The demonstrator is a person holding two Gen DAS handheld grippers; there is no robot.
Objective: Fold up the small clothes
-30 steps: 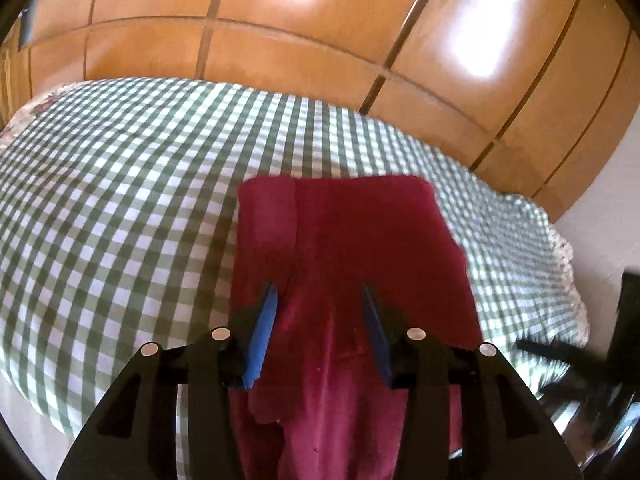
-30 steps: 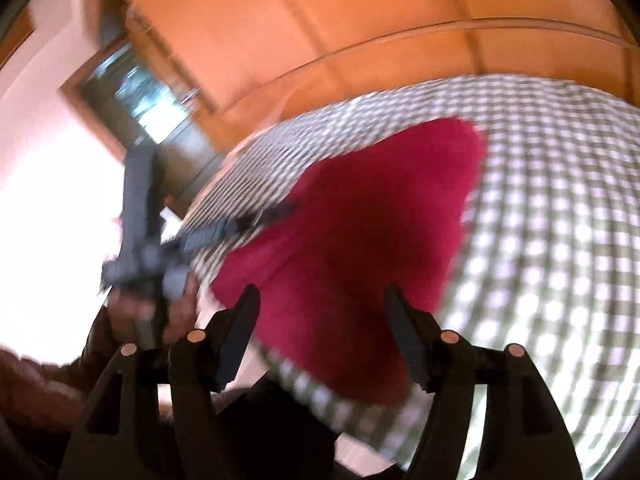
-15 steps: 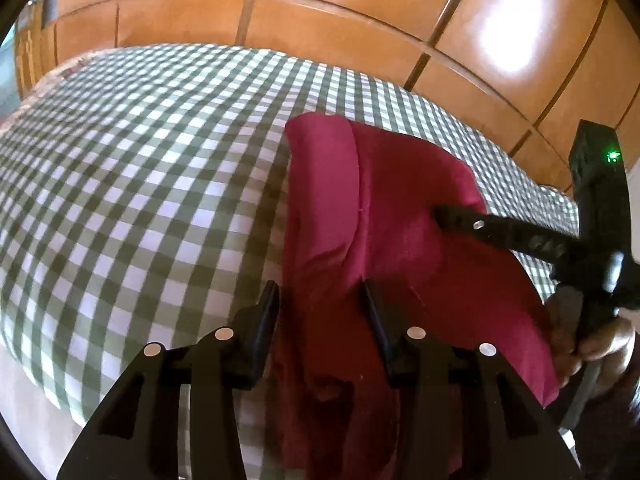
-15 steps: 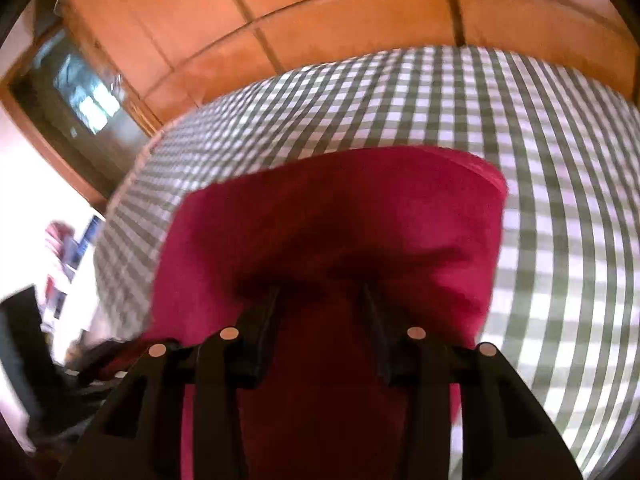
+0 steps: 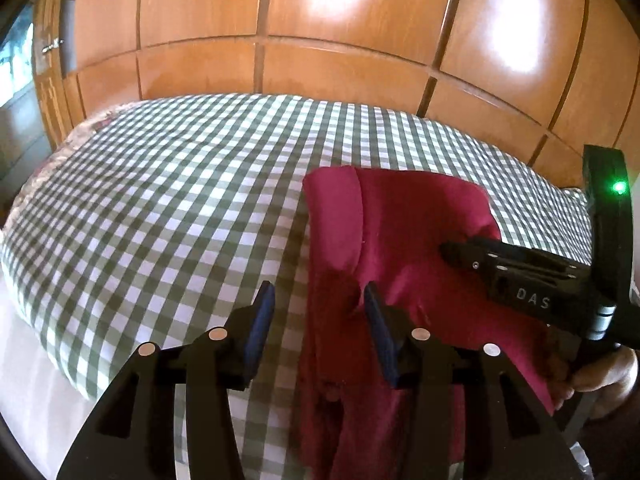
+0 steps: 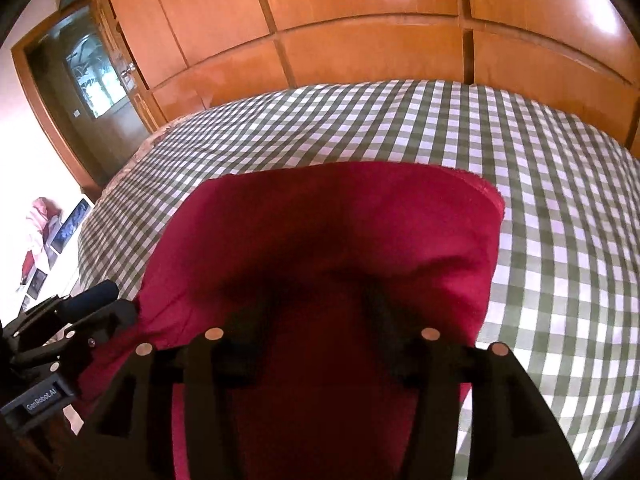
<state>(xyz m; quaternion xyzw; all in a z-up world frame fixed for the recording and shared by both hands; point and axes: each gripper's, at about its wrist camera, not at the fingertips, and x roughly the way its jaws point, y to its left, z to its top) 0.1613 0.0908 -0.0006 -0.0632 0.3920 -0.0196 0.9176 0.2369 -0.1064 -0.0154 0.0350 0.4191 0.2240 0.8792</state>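
A dark red garment (image 5: pixel 404 248) lay on the bed's green-and-white checked cover (image 5: pixel 168 208), toward the near edge, with part of it spilling over that edge toward me. In the left wrist view a narrow strip along its left side was folded over onto the rest, making a long lengthwise crease.

My left tongs (image 5: pixel 318 312) hung just above the garment's near left border with their jaws parted. The left blue-padded finger (image 5: pixel 260 320) stood over the checked cover, the right one over the red cloth, and nothing was held between them.

My right tongs (image 6: pixel 320 312) sat low on the garment, its fingers spread apart and pressed into or under the red fabric, which rose around the tips and fell into shadow there. The gap between the fingers was wide and I could see cloth across it, but no pinch. From the left wrist view the same tool (image 5: pixel 516 276) reached in from the right, its tip lying on the cloth, with my right hand (image 5: pixel 600 376) wrapped around the handle at the frame's edge and a green light glowing on its body.

Behind the bed stood a wall of orange-brown wooden panels (image 6: pixel 360 20), and at the far left a dark door with a patterned glass pane (image 6: pixel 96 80).
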